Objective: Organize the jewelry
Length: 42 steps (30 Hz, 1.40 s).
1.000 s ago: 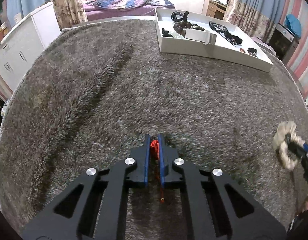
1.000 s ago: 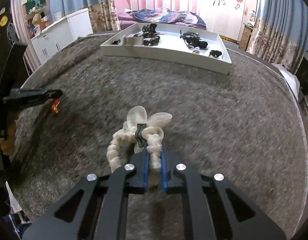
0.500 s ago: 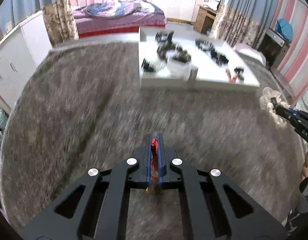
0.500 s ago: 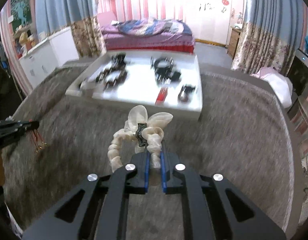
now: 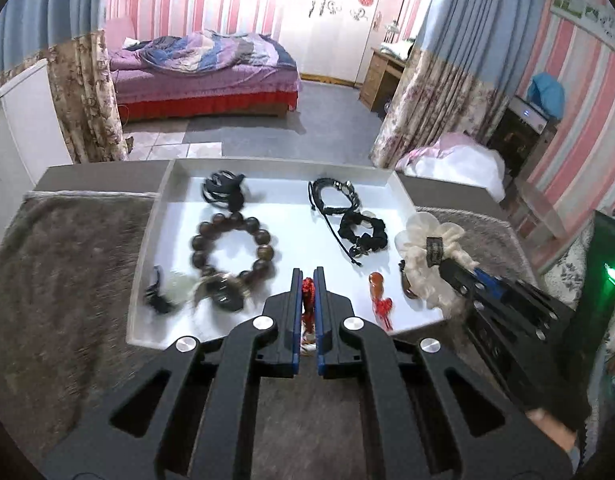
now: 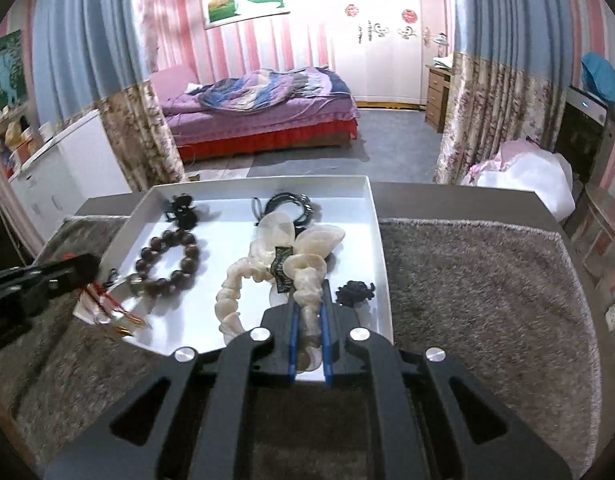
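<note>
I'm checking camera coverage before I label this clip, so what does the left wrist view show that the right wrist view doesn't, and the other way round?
Only the left wrist view shows the amber pendant with red tassel in the white tray and the green light at far right.

Only the right wrist view shows the landscape picture whole and the cream scrunchie up close.

Both show the tray, the brown bead bracelet, the bed, the grey rug, and both grippers shut: the left gripper on a red cord, the right gripper on the scrunchie.

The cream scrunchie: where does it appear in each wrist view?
Left wrist view: cream scrunchie at right, over the white tray's right edge, held by the right gripper.
Right wrist view: centre, between the gripper's blue pads.
Shared landmark: brown bead bracelet.
</note>
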Tool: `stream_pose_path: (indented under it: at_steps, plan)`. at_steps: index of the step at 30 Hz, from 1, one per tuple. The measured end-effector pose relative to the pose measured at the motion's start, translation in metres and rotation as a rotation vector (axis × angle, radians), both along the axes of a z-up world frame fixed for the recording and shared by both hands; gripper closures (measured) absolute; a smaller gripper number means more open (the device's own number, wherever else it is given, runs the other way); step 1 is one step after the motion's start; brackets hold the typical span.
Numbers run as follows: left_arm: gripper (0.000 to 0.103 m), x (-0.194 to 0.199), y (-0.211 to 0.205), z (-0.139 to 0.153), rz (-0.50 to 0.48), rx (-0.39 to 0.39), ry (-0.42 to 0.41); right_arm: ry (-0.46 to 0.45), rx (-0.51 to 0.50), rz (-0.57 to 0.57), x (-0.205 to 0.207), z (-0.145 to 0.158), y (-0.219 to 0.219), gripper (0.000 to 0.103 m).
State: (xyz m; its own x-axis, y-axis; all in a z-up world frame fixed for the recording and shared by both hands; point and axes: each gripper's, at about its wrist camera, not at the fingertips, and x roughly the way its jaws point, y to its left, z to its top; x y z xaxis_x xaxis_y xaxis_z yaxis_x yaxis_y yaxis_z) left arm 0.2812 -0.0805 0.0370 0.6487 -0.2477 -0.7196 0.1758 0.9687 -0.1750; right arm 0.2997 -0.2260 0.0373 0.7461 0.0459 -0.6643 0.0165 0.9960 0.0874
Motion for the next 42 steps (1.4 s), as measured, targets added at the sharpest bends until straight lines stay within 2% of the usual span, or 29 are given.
stream_pose_path:
  at_steps: [4,7,14,16,18,19,20,22,23,24,26,28,30,32,35,39,42]
  plan:
    - [0.1,0.026,-0.019,-0.036,-0.003,0.028,0.018,0.028,-0.034,-0.011,0.011,-0.018,-0.01,0.095]
    - [0.1,0.039,-0.028,-0.061,-0.004,0.093,0.016,0.054,-0.012,-0.009,0.018,-0.029,-0.017,0.095]
    - [0.099,0.05,-0.029,-0.081,0.001,0.172,0.013,0.071,-0.074,0.043,0.028,-0.048,0.0,0.094]
    - [0.095,0.053,-0.028,-0.086,0.014,0.199,0.014,0.074,-0.088,0.037,0.029,-0.051,0.001,0.09]
    - [0.085,0.053,-0.026,-0.086,0.013,0.19,0.026,0.082,-0.078,0.046,0.03,-0.051,-0.001,0.086]
    - [0.083,0.051,-0.024,-0.085,0.009,0.181,0.025,0.077,-0.064,0.052,0.029,-0.049,-0.002,0.077]
    - [0.076,0.048,-0.024,-0.082,0.008,0.177,0.022,0.073,-0.063,0.046,0.028,-0.047,-0.003,0.063]
    - [0.056,0.036,-0.023,-0.069,0.015,0.178,0.0,0.03,-0.062,0.025,0.02,-0.034,-0.006,0.054]
    - [0.038,0.028,-0.023,-0.06,0.022,0.187,-0.016,0.018,-0.061,0.023,0.017,-0.029,-0.007,0.054]
    - [0.026,0.021,-0.022,-0.054,0.031,0.198,-0.031,0.006,-0.051,0.021,0.012,-0.021,-0.009,0.052]
    - [0.023,0.003,-0.019,-0.035,0.042,0.234,-0.072,-0.001,-0.037,0.019,0.005,-0.012,-0.01,0.041]
    - [0.016,-0.018,-0.011,-0.015,0.043,0.268,-0.101,-0.01,-0.041,0.019,-0.01,-0.003,-0.007,0.034]
    - [0.003,-0.041,0.004,0.001,0.069,0.285,-0.132,-0.026,-0.068,0.034,-0.032,0.005,0.001,0.022]
    - [0.003,-0.063,0.019,0.012,0.107,0.294,-0.164,-0.049,-0.083,0.047,-0.055,0.01,0.009,0.012]
    - [0.003,-0.103,0.041,0.013,0.143,0.28,-0.171,-0.052,-0.074,0.045,-0.084,0.011,0.019,0.005]
    - [0.003,-0.145,0.059,-0.003,0.15,0.256,-0.149,-0.033,-0.042,0.034,-0.129,0.008,0.032,0.002]
    - [0.003,-0.181,0.07,-0.008,0.186,0.248,-0.213,-0.067,-0.056,0.018,-0.162,0.007,0.041,0.002]
